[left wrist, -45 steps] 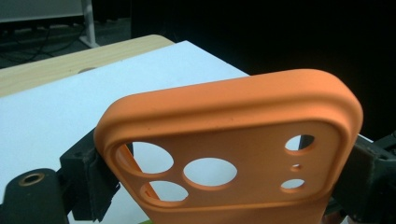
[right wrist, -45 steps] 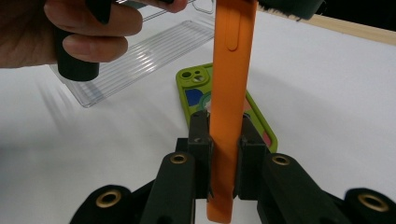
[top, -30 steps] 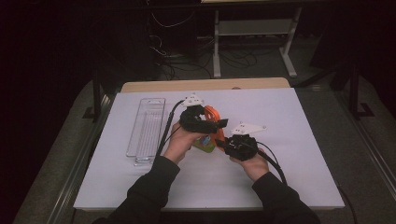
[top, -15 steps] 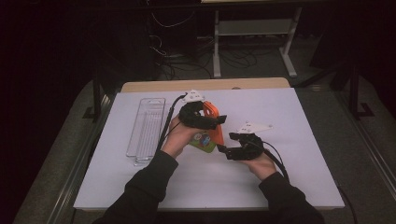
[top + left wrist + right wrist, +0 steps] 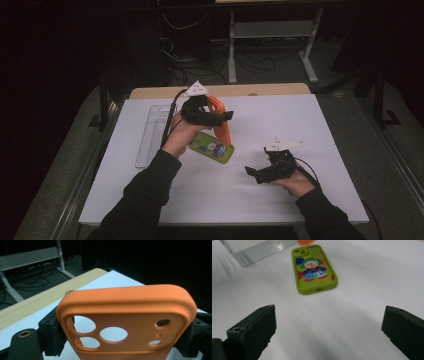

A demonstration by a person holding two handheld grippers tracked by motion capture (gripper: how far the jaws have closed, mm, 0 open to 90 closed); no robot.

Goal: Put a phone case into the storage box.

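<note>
White table [image 5: 320, 125]: left hand-held gripper [image 5: 220, 116] raised, clamping orange case [image 5: 221, 122].

The phone case [image 5: 125, 312] between my left tongs [image 5: 210, 114] is plain orange all over, with no print on it. The tongs themselves are black, and so are my right tongs [image 5: 260, 172]; each carries a pale grey three-cornered plate on top. My sleeves are black too. The other phone case [image 5: 314, 268], lying on the white table sheet [image 5: 320, 125], is olive green with a clown on it: green hair, red nose, a blue and red outfit with white checks, and red, blue and orange patches around him. The ribbed tray [image 5: 152, 132] is clear. The table edge [image 5: 260, 90] beyond the sheet is light wood.
</note>
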